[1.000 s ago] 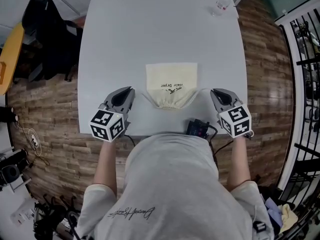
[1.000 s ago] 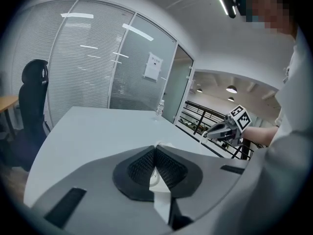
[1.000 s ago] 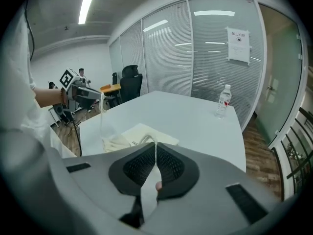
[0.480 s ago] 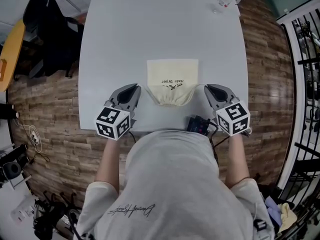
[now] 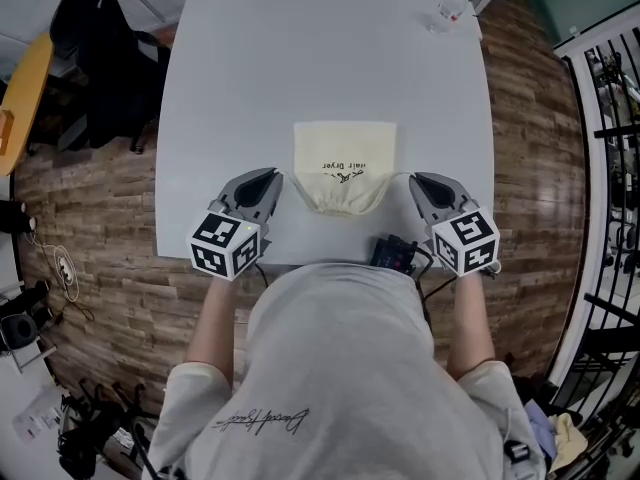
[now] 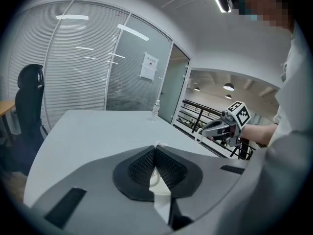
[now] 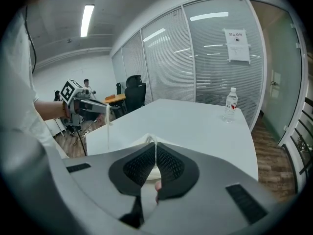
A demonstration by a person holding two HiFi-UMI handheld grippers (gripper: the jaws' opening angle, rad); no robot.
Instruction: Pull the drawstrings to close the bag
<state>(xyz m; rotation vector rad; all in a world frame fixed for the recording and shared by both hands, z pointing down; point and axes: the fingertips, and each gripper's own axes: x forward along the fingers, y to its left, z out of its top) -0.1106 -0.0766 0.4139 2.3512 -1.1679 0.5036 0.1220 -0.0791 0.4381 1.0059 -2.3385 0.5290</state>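
Observation:
A cream drawstring bag (image 5: 345, 153) printed "Hair Dryer" lies flat on the white table (image 5: 300, 58), its gathered mouth toward me. My left gripper (image 5: 268, 175) sits just left of the mouth and is shut on the left drawstring (image 6: 157, 145). My right gripper (image 5: 418, 178) sits just right of the mouth, shut on the right drawstring (image 7: 154, 140). The bag's cream edge (image 7: 135, 141) peeks over the right gripper's jaws. Each gripper shows in the other's view: the right gripper (image 6: 222, 129), and the left gripper (image 7: 90, 106) with a string hanging from its tip.
A small water bottle (image 5: 447, 8) stands at the table's far right corner. A black device (image 5: 398, 255) with cables lies at the front edge by my right hand. A black chair (image 5: 95, 58) stands left of the table. Railings run along the right.
Both grippers have moved a little inward toward the bag's mouth, the left one more. The strings hang a bit slacker. Both grips are unchanged.

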